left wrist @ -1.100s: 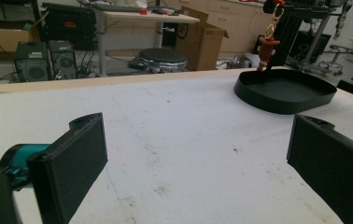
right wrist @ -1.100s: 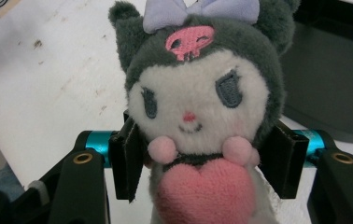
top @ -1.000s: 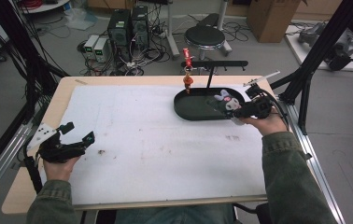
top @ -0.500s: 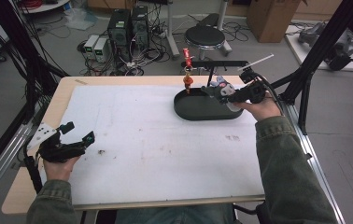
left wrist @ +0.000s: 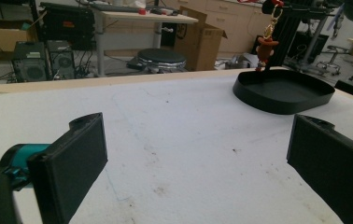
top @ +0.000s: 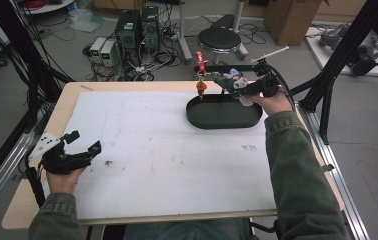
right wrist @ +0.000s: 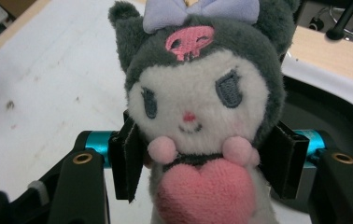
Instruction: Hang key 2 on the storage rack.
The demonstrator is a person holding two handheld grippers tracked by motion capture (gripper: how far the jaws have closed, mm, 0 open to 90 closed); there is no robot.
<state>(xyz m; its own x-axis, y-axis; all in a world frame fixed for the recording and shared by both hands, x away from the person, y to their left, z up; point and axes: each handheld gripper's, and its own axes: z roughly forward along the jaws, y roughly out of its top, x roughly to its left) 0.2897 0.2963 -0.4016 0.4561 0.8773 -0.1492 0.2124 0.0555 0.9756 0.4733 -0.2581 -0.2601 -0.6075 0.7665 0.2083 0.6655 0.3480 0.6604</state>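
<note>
A small plush toy (right wrist: 202, 107) with a grey hood, a lilac bow and a pink heart sits between the pads of my right gripper (right wrist: 207, 163), which is shut on it. In the high view that right gripper (top: 237, 86) holds the plush toy (top: 233, 79) in the air over the far rim of a black oval tray (top: 224, 114). Just left of it a small red figure (top: 201, 88) hangs on a chain from a black stand. My left gripper (top: 79, 145) rests open at the table's near left with nothing between its jaws; its own view shows the tray (left wrist: 284, 91) far off.
A white sheet (top: 157, 150) covers most of the wooden table. A black horizontal bar (top: 227, 67) runs behind the tray. A stool and computer boxes stand on the floor beyond the far edge.
My right gripper has lifted the plush toy out of the tray and carried it up and toward the far rim. The left gripper has stayed where it was.
</note>
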